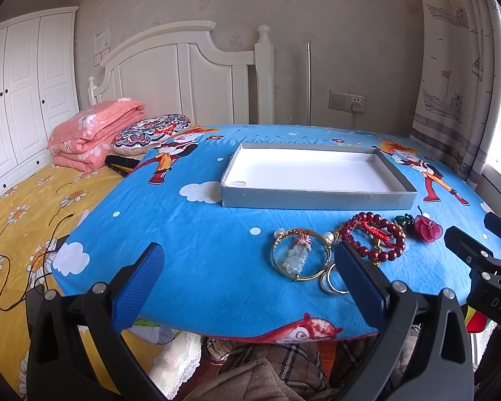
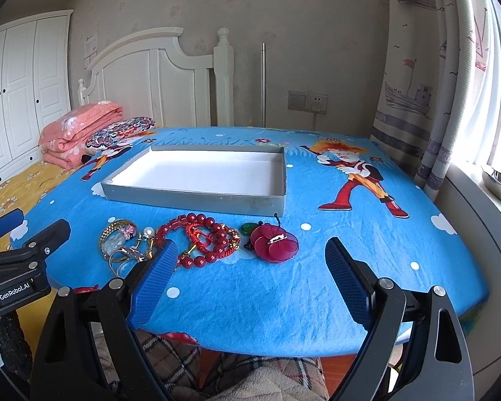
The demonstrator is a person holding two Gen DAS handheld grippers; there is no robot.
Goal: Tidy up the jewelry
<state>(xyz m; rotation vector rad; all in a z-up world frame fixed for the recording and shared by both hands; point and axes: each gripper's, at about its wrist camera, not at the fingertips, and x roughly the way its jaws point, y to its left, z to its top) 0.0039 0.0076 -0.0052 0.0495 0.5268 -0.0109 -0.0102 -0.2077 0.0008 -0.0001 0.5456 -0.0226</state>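
Nothing sorted yet: tray empty (white floor bare), beads, bangle, rings, red flower heaped beside it. Left tongs, right tongs spread wide, holding nothing.

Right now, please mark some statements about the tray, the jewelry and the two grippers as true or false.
1. The tray holds no jewelry. True.
2. The right gripper is shut on the red flower. False: it is open, and the red flower lies on the cloth.
3. The bead bracelet lies between the gold bangle and the flower. True.
4. The jewelry lies behind the tray. False: it lies on the near side, toward the grippers.
5. The left gripper is open. True.
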